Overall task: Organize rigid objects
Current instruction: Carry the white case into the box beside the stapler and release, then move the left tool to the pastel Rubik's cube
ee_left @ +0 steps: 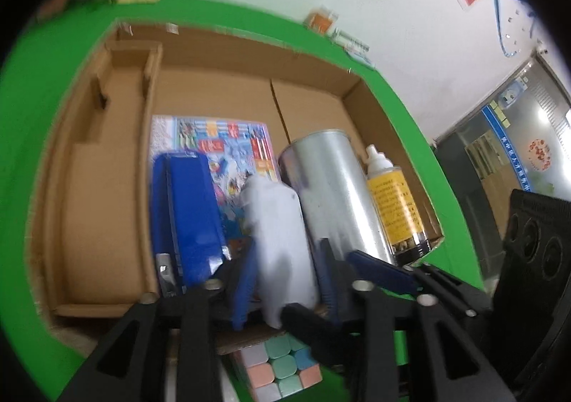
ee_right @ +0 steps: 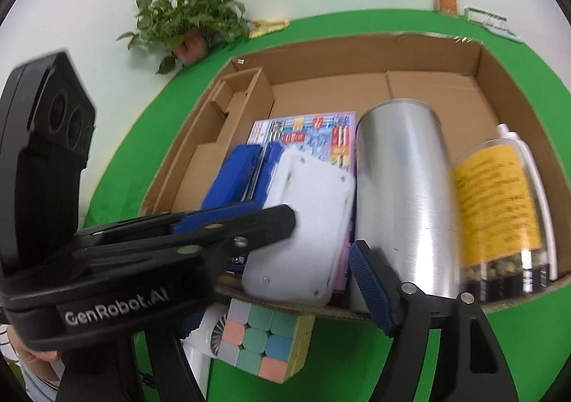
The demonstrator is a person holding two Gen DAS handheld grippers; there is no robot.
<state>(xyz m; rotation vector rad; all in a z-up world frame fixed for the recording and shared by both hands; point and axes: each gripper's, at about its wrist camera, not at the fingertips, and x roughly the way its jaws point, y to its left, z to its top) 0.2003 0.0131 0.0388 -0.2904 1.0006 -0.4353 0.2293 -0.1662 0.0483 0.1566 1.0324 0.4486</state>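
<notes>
Left tool (ee_left: pixel 285 280): clenched on one white device (ee_left: pixel 282 241), held over the near edge of the cardboard box (ee_right: pixel 478 59). Right tool (ee_right: pixel 357 270): fingers spread wide, gripping nothing, one pad (ee_right: pixel 367 280) just beside the silver can (ee_right: pixel 403 202). Inside the box: one silver can, one blue stapler (ee_right: pixel 235 177), one colourful booklet (ee_right: pixel 310 134), one yellow-labelled bottle (ee_right: pixel 496 202). Outside the box, near its front wall on the green desk (ee_right: pixel 517 348): one pastel puzzle cube (ee_right: pixel 264 341).
</notes>
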